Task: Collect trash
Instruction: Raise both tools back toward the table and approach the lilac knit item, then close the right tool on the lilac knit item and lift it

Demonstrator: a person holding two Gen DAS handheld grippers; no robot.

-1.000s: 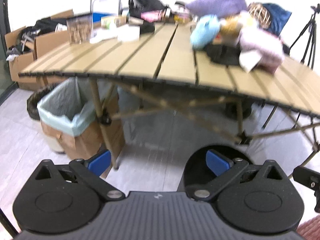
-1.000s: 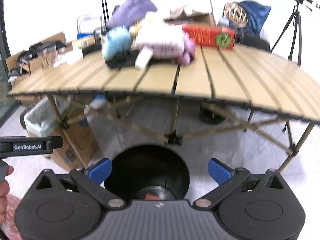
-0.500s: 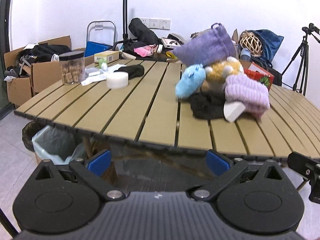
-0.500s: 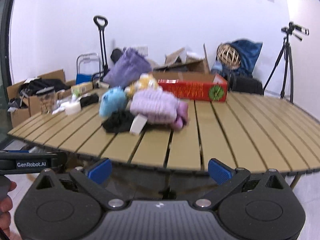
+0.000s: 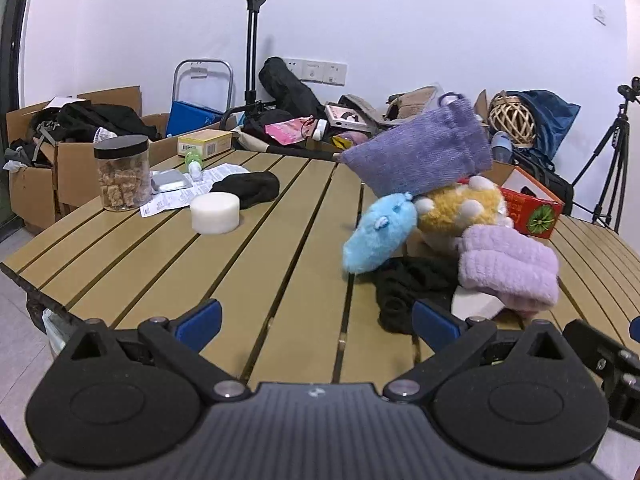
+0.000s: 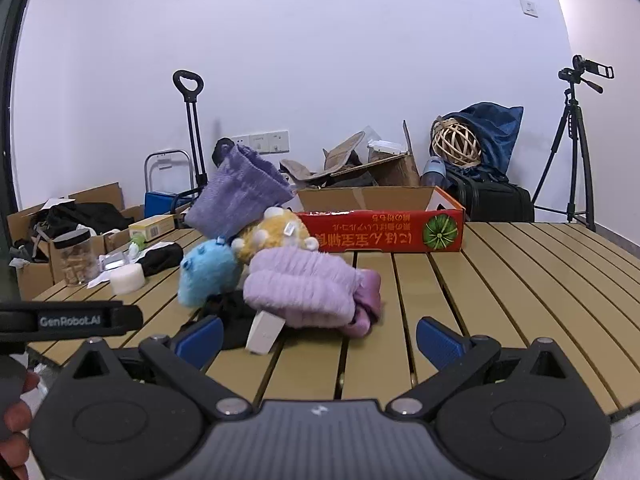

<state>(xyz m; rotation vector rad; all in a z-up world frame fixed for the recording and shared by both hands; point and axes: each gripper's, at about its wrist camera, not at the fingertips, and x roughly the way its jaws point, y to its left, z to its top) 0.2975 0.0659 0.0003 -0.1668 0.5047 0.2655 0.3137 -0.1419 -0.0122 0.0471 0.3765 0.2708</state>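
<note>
A slatted tan table (image 5: 256, 264) carries a pile: a blue plush toy (image 5: 380, 232), a yellow plush (image 5: 460, 208), a lilac fuzzy item (image 5: 508, 268), a purple knit pouch (image 5: 420, 156), black cloth (image 5: 412, 284) and a small white box (image 6: 264, 332). At the far left lie printed paper (image 5: 180, 196), a foil pack (image 5: 170, 180), a white puck (image 5: 215, 213) and a black cloth (image 5: 248, 188). My left gripper (image 5: 316, 324) is open and empty at the near table edge. My right gripper (image 6: 318, 340) is open and empty, just before the pile.
A jar of brown cubes (image 5: 122, 172) and a small green bottle (image 5: 194, 162) stand at the table's left. A red cardboard box (image 6: 384, 224) sits behind the pile. Cardboard boxes, bags, a hand truck (image 5: 252, 40) and a tripod (image 6: 572, 140) line the wall.
Both grippers have risen from below the table, where a lined bin and a black bin showed, to table-top level. They now face the pile from closer. Both stay open.
</note>
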